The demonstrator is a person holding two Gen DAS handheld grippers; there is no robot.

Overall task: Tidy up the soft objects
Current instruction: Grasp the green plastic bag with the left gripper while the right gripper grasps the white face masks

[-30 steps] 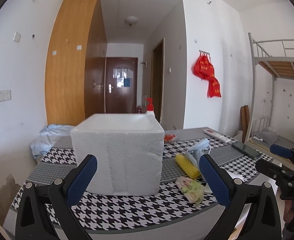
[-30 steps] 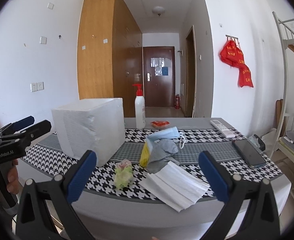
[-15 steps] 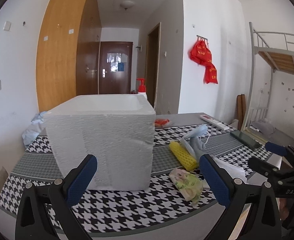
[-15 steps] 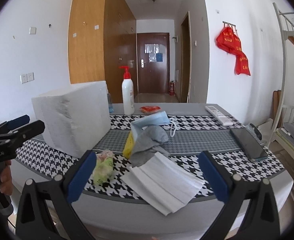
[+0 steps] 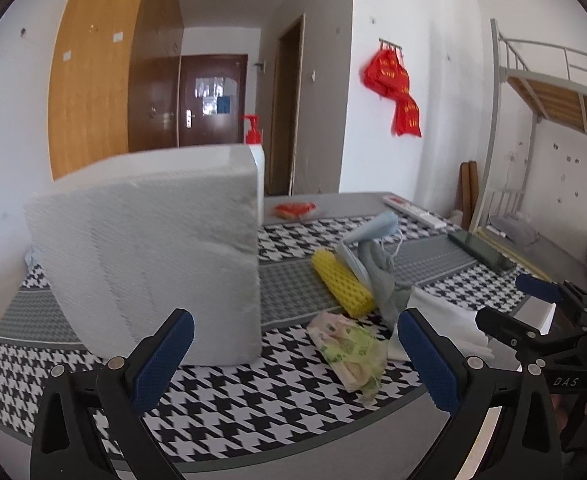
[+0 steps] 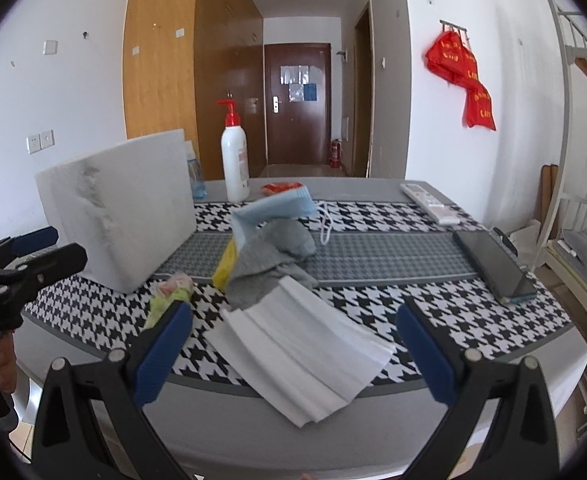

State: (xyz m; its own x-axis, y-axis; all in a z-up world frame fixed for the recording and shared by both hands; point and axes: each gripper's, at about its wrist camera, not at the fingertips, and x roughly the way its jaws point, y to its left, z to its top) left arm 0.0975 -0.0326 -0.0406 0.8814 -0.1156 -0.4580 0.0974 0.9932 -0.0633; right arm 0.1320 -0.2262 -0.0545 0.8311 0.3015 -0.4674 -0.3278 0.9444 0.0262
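A white foam box (image 5: 149, 252) (image 6: 121, 208) stands on the houndstooth table (image 5: 233, 404). To its right lies a heap of soft items: a yellow mesh sponge (image 5: 339, 282), a grey sock (image 6: 271, 262), a blue face mask (image 6: 271, 210), a crumpled green-pink bag (image 5: 351, 350) (image 6: 169, 294) and a folded white cloth (image 6: 301, 350). My left gripper (image 5: 293, 360) is open just in front of the box and the bag. My right gripper (image 6: 293, 352) is open, its fingers straddling the white cloth at the table's front edge. Neither holds anything.
A pump bottle (image 6: 234, 160), a red packet (image 6: 279, 188), a remote (image 6: 427, 198) and a phone (image 6: 493, 260) sit toward the back and right of the table. A bunk bed (image 5: 553, 92) stands to the right. A hand (image 6: 1, 364) holds the left gripper.
Both grippers have moved forward toward the table; the box, bag and white cloth loom larger. Both stay open.
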